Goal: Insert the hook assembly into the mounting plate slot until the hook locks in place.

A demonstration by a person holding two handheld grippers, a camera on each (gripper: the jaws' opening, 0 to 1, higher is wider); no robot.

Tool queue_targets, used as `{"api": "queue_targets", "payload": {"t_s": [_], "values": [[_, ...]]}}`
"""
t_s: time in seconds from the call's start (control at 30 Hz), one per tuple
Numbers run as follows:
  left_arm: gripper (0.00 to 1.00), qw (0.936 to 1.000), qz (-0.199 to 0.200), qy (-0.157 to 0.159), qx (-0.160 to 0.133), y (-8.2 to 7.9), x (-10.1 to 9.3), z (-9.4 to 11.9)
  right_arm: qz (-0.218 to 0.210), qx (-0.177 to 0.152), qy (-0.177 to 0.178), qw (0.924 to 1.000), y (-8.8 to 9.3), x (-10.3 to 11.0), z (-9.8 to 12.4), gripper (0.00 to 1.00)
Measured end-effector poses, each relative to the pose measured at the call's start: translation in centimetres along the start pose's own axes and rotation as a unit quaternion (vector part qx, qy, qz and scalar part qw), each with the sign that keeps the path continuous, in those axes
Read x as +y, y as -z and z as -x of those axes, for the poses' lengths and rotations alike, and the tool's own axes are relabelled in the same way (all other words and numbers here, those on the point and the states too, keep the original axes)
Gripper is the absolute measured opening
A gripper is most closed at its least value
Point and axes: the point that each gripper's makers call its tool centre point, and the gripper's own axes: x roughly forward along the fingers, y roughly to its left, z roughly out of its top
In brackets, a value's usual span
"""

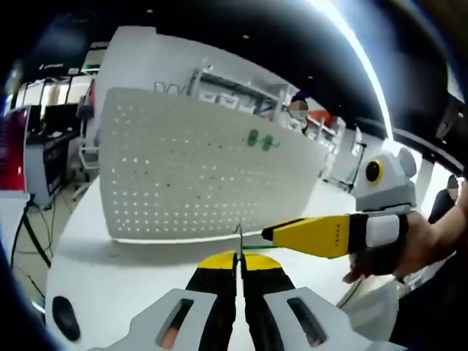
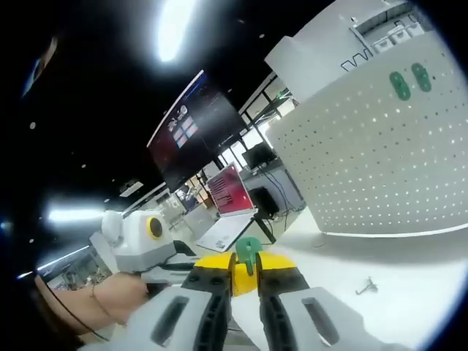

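pegboard mounting plate (image 1: 205,175) upright on table (image 1: 131,285), straight ahead of both tools | right tool (image 2: 248,281) pinches green hook (image 2: 248,252), likely nearer | left tool (image 1: 238,267) pressed together on thin metal wire (image 1: 238,238), upright

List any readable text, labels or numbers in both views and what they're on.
No text reads clearly in either view.
Right gripper, yellow side: a small dark print, too blurred to read.
Big dark wall screen: white blocks of content, too small to read.
Laptop: red screen, no legible words.
Pegboard: holes and two green hooks, no lettering.
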Motion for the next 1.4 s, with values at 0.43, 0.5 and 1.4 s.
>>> {"api": "queue_targets", "payload": {"t_s": [0.43,0.5,1.4], "values": [[0.01,0.9947,-0.102,0.006,-0.003,-0.7,-1.1,0.3,-0.018,-0.014,0.008,0.9997,0.6,0.2,0.7,0.06],[0.01,0.9934,-0.115,0.002,-0.003,-0.6,-1.2,0.6,-0.03,-0.017,0.005,0.9994,0.7,0.4,0.8,0.06],[0.08,0.9949,-0.1,-0.008,0.007,0.2,0.2,5.1,0.031,-0.003,-0.004,0.9995,2.3,4.2,-0.8,0.0]]}}
